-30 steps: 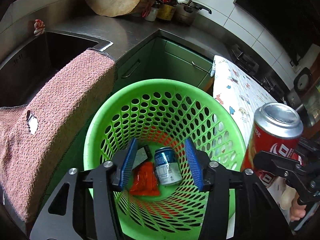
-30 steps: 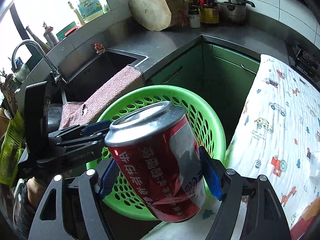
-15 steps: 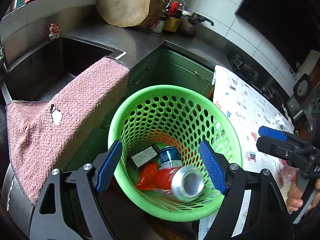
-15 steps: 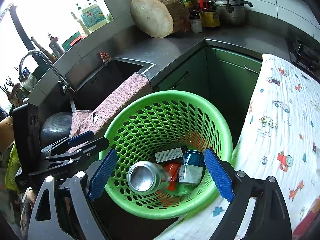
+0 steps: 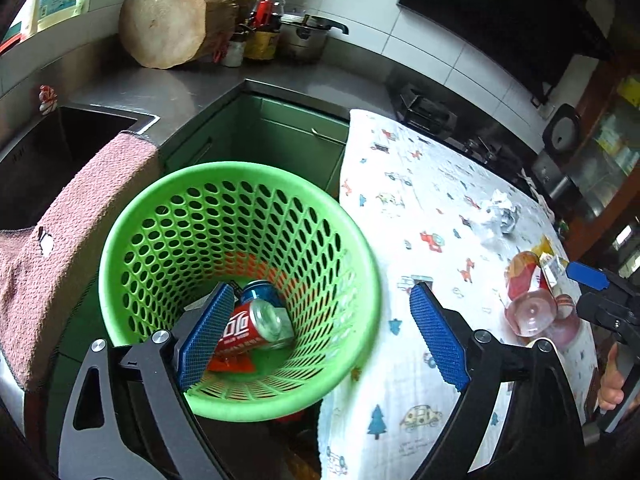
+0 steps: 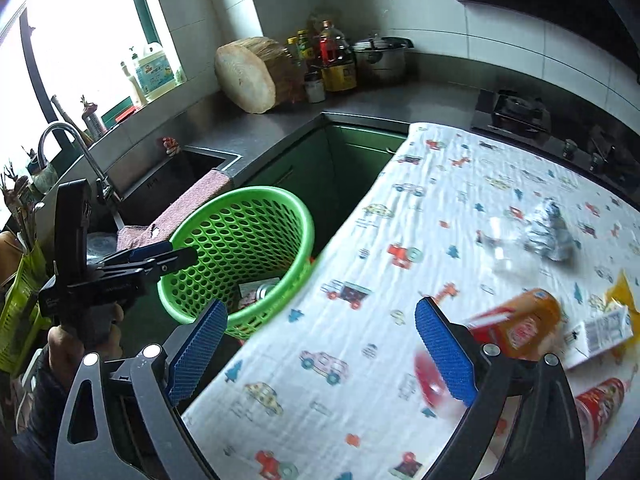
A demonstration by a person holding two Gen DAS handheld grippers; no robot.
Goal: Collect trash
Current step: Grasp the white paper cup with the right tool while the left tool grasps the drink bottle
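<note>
Both grippers, left gripper [image 5: 320, 332] and right gripper [image 6: 320, 348], just spread wide, holding nothing. Red can [image 5: 252, 330] down in green basket [image 5: 360, 280]. Next: aim right gripper squarely across orange bottle [image 6: 520, 320] lying on surface [image 6: 360, 340] before closing.

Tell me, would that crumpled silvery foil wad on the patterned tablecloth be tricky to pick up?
Probably not. The crumpled silvery foil wad looks light and hollow, so it would likely squash between closing pads. Its irregular creases should keep it from rolling on the patterned tablecloth, though a nudge might skid it.
</note>
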